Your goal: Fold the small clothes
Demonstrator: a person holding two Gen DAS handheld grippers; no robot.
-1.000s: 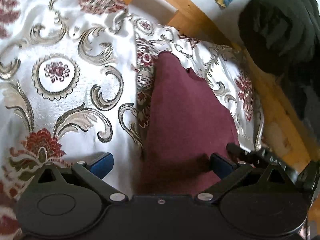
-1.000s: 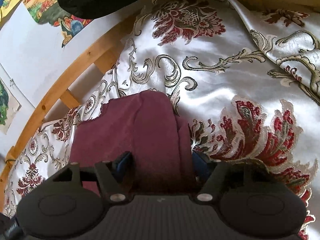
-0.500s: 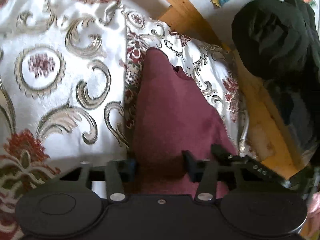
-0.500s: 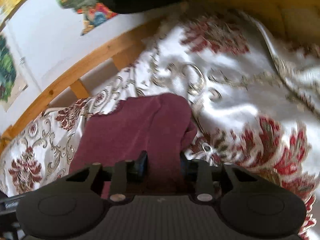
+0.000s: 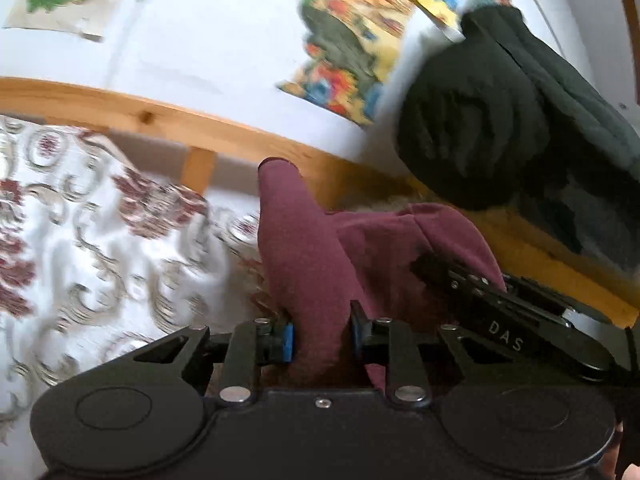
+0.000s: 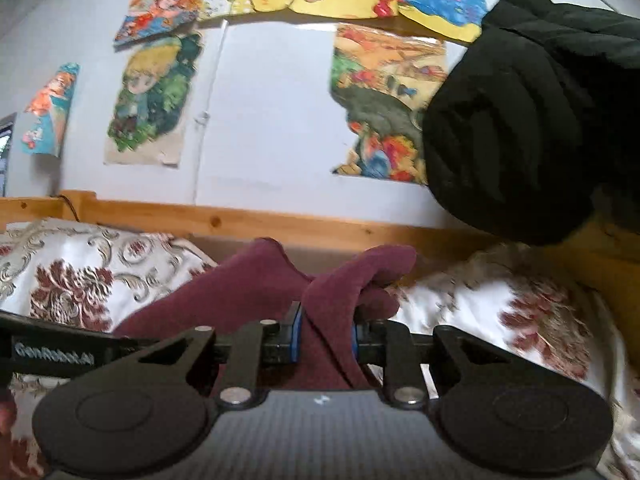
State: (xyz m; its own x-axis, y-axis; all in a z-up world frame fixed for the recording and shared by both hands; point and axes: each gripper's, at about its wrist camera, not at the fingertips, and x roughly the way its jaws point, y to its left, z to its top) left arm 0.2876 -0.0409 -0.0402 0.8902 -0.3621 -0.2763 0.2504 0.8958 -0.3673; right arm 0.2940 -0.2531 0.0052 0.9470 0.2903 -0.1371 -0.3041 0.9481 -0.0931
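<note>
While both tongs are closing, each already has a bunched fold of the maroon garment (image 5: 308, 256) pinched between its blue pads. The left tongs (image 5: 322, 338) clamp one edge of the cloth, which stands up in a rounded peak above them, and the right tongs (image 6: 326, 334) clamp the other edge (their black frame also shows at the right of the left wrist view). The garment hangs between the two, lifted above the floral satin bedspread (image 6: 80, 276). Behind it runs the wooden bed rail (image 6: 248, 222) against a white wall (image 6: 272, 120) hung with colourful drawings (image 6: 384, 108). A dark green quilted garment (image 5: 516, 108) hangs at the upper right.
</note>
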